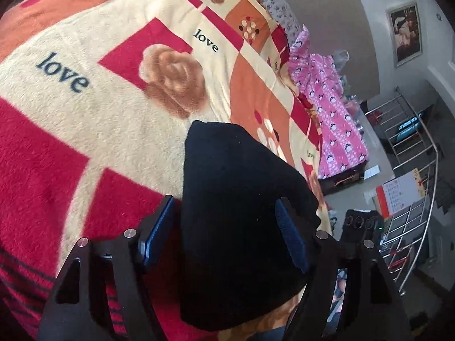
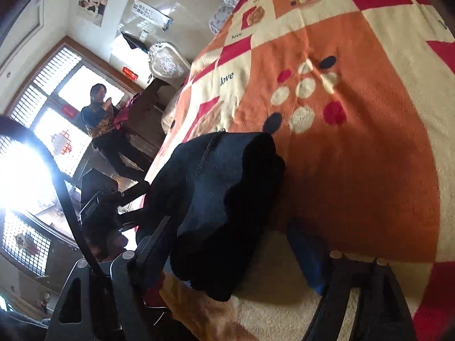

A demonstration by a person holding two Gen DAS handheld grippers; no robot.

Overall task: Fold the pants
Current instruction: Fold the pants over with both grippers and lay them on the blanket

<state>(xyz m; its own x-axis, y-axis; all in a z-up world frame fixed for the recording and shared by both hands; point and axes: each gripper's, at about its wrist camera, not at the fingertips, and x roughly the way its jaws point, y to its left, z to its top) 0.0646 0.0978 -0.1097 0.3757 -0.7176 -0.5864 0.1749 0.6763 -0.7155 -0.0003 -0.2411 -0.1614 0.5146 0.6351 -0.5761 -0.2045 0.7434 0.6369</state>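
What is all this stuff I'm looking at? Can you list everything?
pants: one, black, bunched on the blanket between both grippers' fingers
blanket: one, cream, red and orange with "love" print, over the bed
pink cloth: one, patterned, beside the bed
metal railing: one, silver, at the room's edge
wall pictures: two, framed
bystander: one, by the window
left gripper: black, blue pads, open
right gripper: black, open

The left gripper (image 1: 227, 227) stands with its jaws apart over a patterned blanket (image 1: 85, 113) printed with roses and the word "love". A fold of the black pants (image 1: 233, 213) lies between the 2 blue pads (image 1: 159, 227), unpressed. A pink cloth (image 1: 335, 119) lies beyond the blanket's edge.
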